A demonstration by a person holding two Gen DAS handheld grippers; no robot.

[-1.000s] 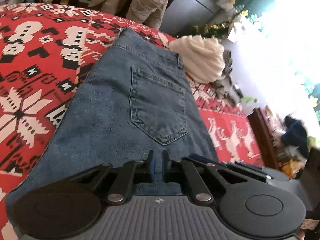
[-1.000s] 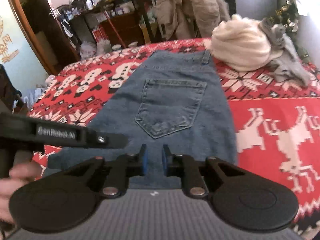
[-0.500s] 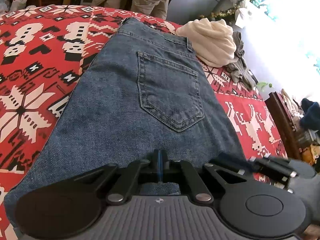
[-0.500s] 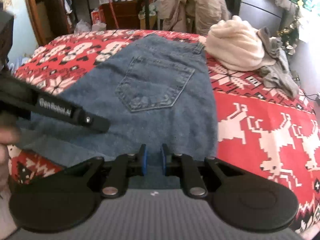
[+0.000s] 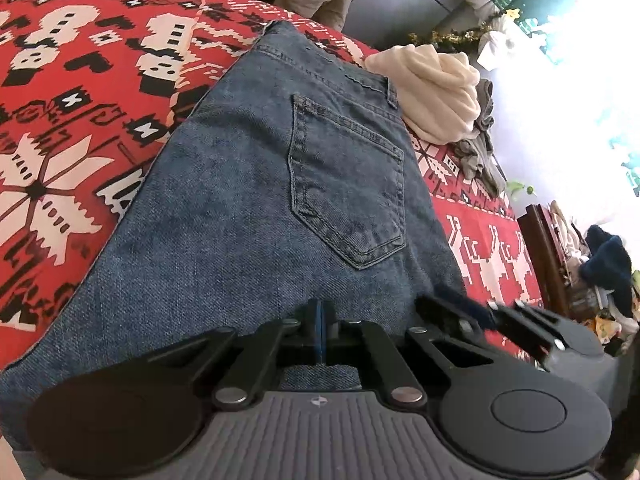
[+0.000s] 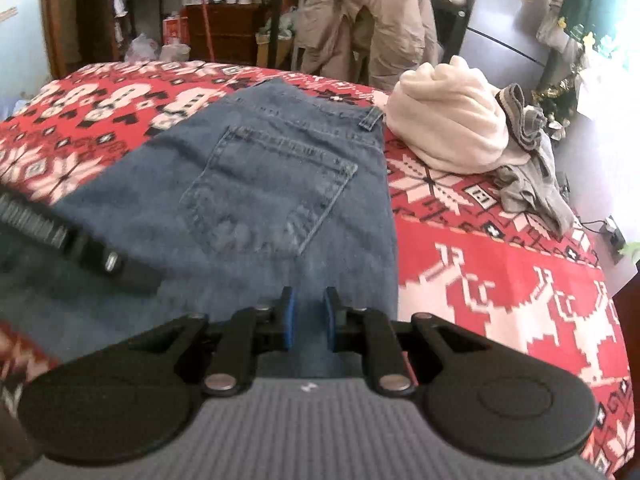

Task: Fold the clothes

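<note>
Denim jeans (image 5: 256, 208) flat on blanket (image 5: 60, 128) | left tongs (image 5: 319, 320) closed | right tongs (image 6: 307, 312) parted

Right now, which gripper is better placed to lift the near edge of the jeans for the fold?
Left. The left gripper is shut at the near edge of the jeans, though a pinch of cloth cannot be confirmed. The right gripper is open above the denim, holding nothing.

No legible text in either view. White lettering on left gripper (image 6: 72, 240) arm, near left in right wrist view, motion-blurred, unreadable. No brands, numbers, signs.
</note>
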